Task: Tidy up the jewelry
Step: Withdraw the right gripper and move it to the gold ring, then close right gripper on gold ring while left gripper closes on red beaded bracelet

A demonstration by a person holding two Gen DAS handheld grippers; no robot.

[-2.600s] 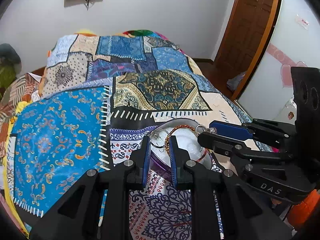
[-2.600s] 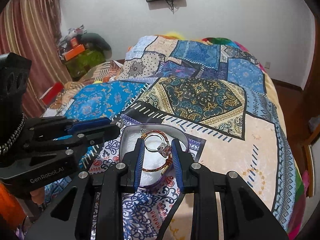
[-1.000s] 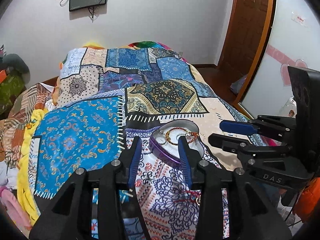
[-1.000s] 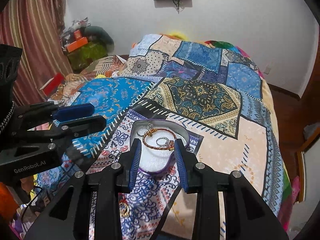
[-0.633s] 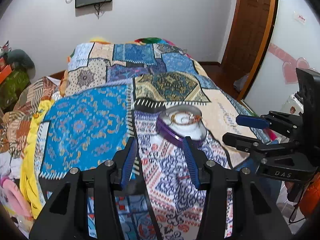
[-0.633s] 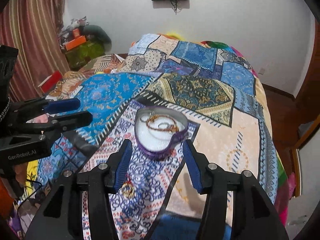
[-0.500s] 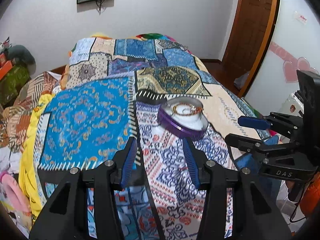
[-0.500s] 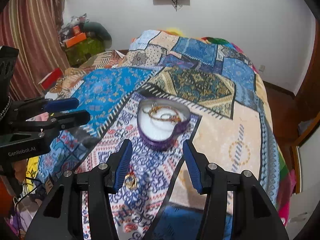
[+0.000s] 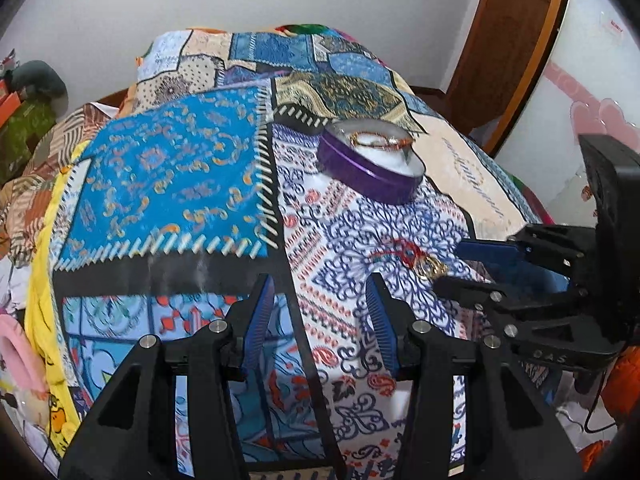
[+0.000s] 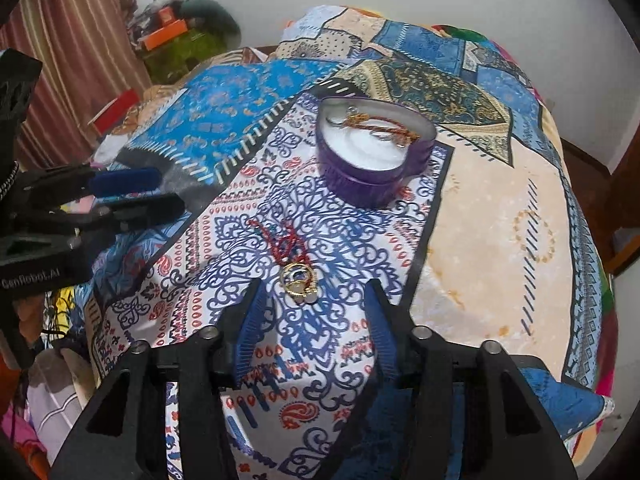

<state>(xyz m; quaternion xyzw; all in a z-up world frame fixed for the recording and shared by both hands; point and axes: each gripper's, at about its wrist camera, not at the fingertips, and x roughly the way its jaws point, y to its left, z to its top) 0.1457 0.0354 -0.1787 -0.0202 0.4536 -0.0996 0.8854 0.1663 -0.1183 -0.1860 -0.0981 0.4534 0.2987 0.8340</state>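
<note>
A purple heart-shaped jewelry box (image 9: 370, 168) (image 10: 374, 152) with white lining sits on the patterned bedspread; a red-gold bracelet (image 10: 378, 126) and rings lie in it. A red thread bracelet with a gold charm (image 10: 298, 276) (image 9: 416, 260) lies loose on the cloth nearer to me. My right gripper (image 10: 312, 312) is open and empty, its fingertips just short of the charm. My left gripper (image 9: 320, 308) is open and empty, to the left of that bracelet. Each gripper shows in the other's view: the right one (image 9: 472, 272), the left one (image 10: 136, 196).
The bed is covered with a patchwork quilt (image 9: 168, 172). A wooden door (image 9: 508, 40) stands at the back right. Curtains (image 10: 80, 52) and a pile of clutter (image 10: 180, 36) are on the far left. The bed edge drops off at the right (image 10: 592, 280).
Both grippers have pulled back from the box and opened wider. The box now lies farther away, and the loose red bracelet with gold charm has come into view in front of the right gripper.
</note>
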